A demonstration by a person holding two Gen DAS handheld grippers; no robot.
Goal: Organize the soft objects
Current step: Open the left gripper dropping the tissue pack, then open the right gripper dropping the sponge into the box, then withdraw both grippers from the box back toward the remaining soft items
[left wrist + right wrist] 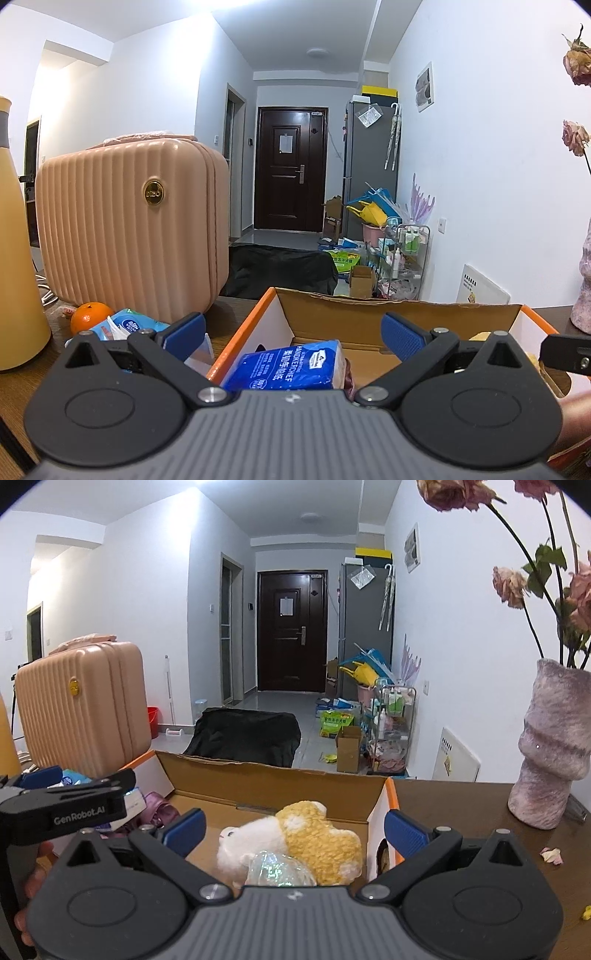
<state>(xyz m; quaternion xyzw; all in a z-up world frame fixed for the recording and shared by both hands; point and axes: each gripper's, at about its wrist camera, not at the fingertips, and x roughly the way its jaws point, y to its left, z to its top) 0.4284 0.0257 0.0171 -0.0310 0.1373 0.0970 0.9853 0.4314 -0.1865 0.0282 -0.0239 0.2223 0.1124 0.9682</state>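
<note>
Both the left gripper (293, 334) and right gripper (294, 827) stand spread wide and empty above the cardboard box (399, 312). Risk: descending toward the plush toy (295, 840), the right fingers may snag the crinkly bag (277, 871) or strike the near box wall.

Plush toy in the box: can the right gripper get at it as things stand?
Probably yes. The plush toy lies uncovered in the open cardboard box, directly ahead of the open right gripper, with nothing between them.
</note>
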